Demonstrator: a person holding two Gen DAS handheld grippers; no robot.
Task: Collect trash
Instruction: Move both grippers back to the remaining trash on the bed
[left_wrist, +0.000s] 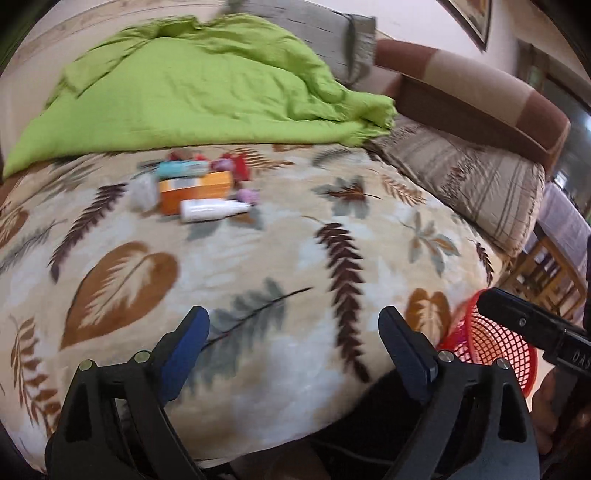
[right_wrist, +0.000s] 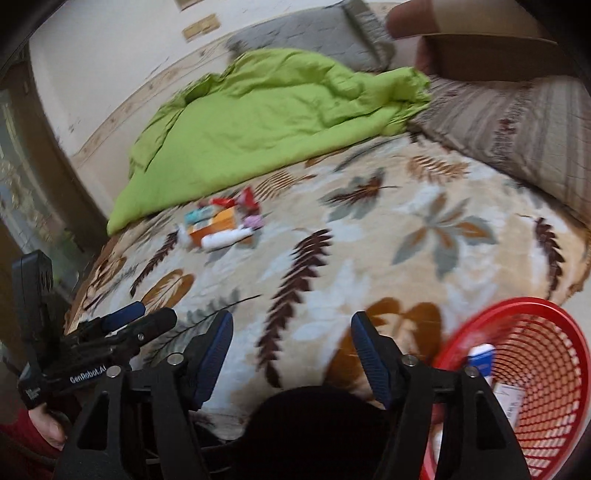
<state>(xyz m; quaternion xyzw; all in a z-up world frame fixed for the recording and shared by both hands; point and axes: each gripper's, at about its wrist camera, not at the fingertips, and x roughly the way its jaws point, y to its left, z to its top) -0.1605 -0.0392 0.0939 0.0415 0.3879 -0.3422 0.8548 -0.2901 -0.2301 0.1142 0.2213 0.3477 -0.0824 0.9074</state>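
Observation:
A small heap of trash lies on the leaf-patterned bedspread (left_wrist: 258, 258): an orange box (left_wrist: 195, 190), a white bottle (left_wrist: 212, 209), a teal tube (left_wrist: 181, 170), red wrappers (left_wrist: 240, 164) and a pink scrap (left_wrist: 248, 195). The same heap shows in the right wrist view, with the orange box (right_wrist: 218, 223) and white bottle (right_wrist: 225, 238). A red mesh basket (right_wrist: 524, 387) at the bed's near right edge holds a blue-and-white box (right_wrist: 482, 360). My left gripper (left_wrist: 293, 332) is open and empty, well short of the heap. My right gripper (right_wrist: 291, 336) is open and empty beside the basket (left_wrist: 491, 343).
A crumpled green blanket (left_wrist: 207, 85) covers the far part of the bed, just behind the trash. A striped pillow (left_wrist: 461, 177) and a brown headboard (left_wrist: 480, 99) lie on the right. Wooden furniture (left_wrist: 550, 273) stands beyond the bed's right edge.

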